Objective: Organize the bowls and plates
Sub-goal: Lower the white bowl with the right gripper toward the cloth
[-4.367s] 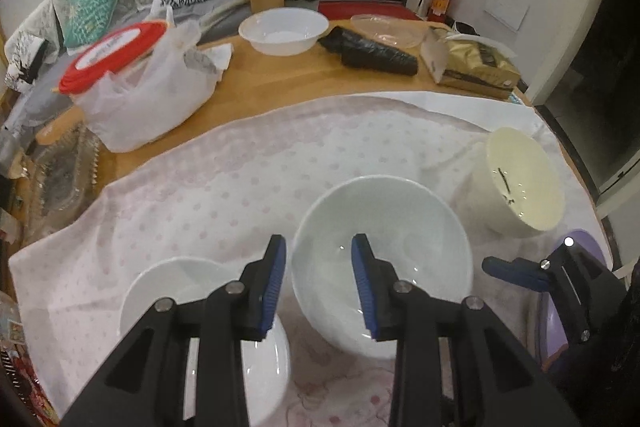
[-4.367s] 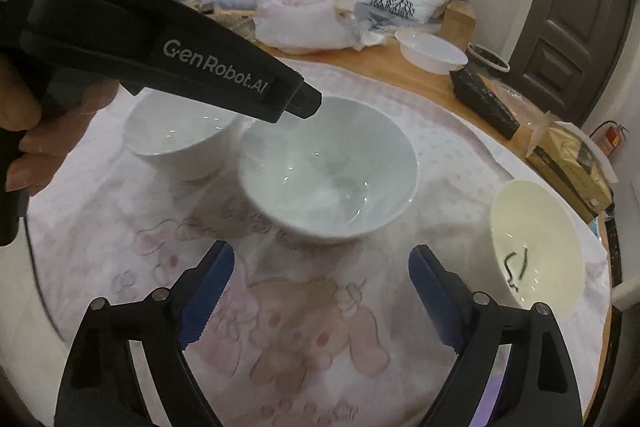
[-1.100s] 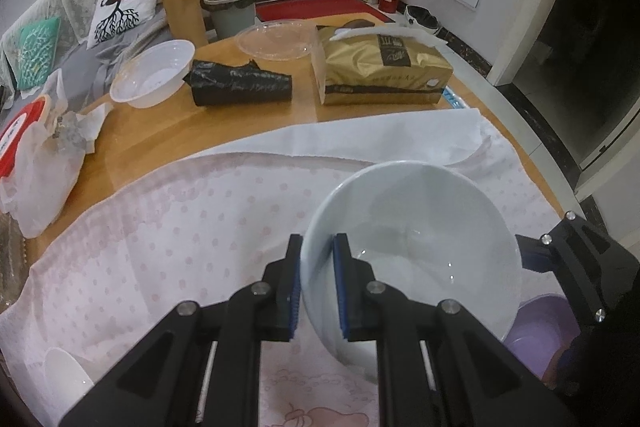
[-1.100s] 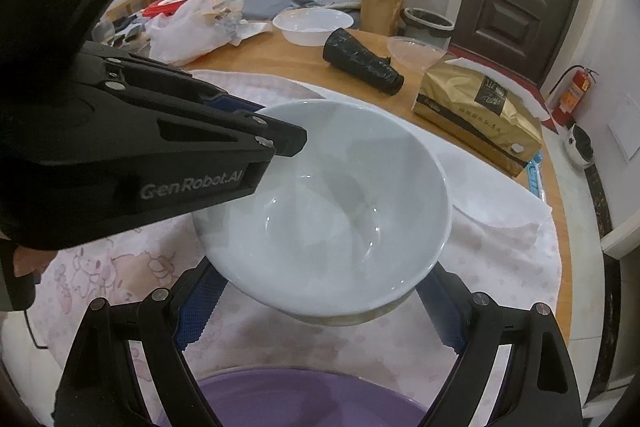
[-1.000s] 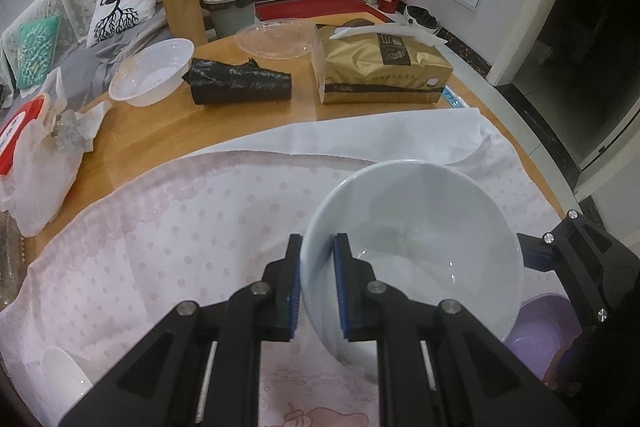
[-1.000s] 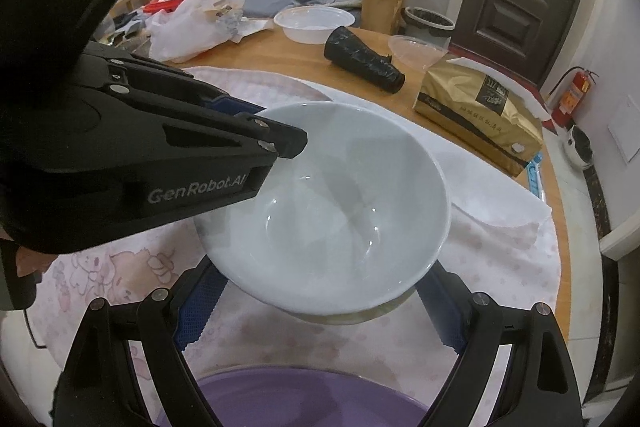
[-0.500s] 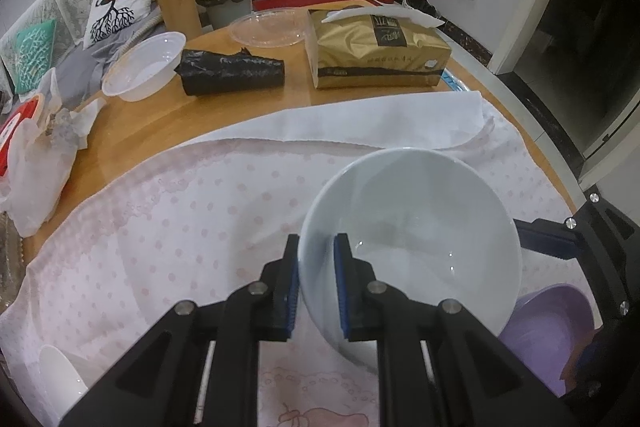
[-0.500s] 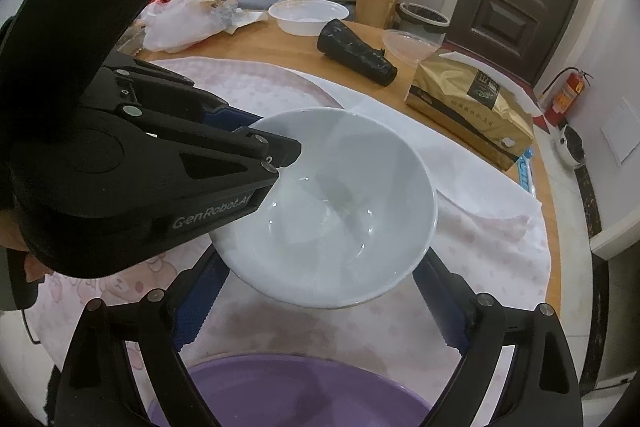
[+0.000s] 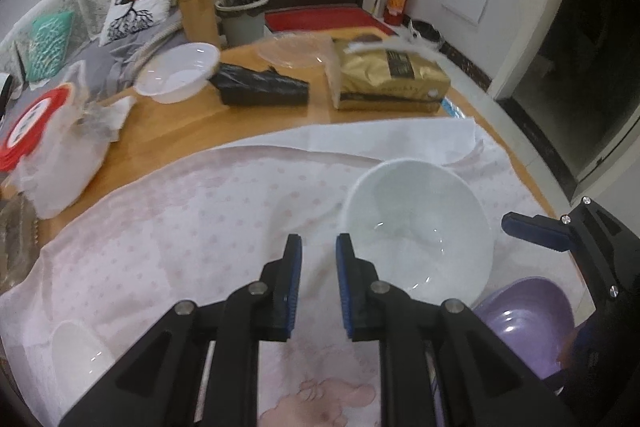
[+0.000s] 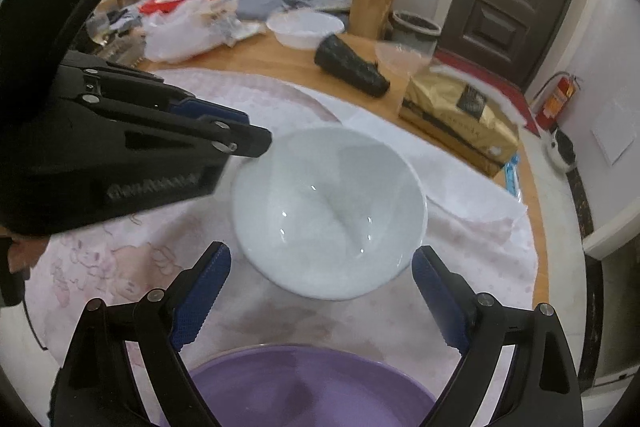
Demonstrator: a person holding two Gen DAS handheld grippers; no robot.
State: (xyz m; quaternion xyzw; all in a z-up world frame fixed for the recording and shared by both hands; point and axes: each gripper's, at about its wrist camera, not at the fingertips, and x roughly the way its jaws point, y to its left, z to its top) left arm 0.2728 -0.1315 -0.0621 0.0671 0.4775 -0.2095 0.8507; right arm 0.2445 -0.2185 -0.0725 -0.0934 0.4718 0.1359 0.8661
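Observation:
A large white bowl (image 9: 418,223) stands on the pink dotted cloth, also in the right wrist view (image 10: 328,211). My left gripper (image 9: 318,283) is open and empty, just left of the bowl's rim and apart from it. It shows in the right wrist view (image 10: 244,141) at the bowl's left edge. My right gripper (image 10: 320,303) is open wide and empty, just in front of the bowl. A purple bowl (image 10: 296,387) sits below it, also in the left wrist view (image 9: 528,323). A small white bowl (image 9: 76,355) stands at the lower left.
On the bare wooden table beyond the cloth are a gold packet (image 9: 390,81), a black roll (image 9: 264,89), a white plastic bowl (image 9: 178,73), a clear lid (image 9: 296,51) and a bagged red-lidded tub (image 9: 48,147). The table edge runs close on the right.
My left gripper has let go of the large white bowl and opened. The bowl now rests on the cloth to the right of the gripper, which has drawn back left.

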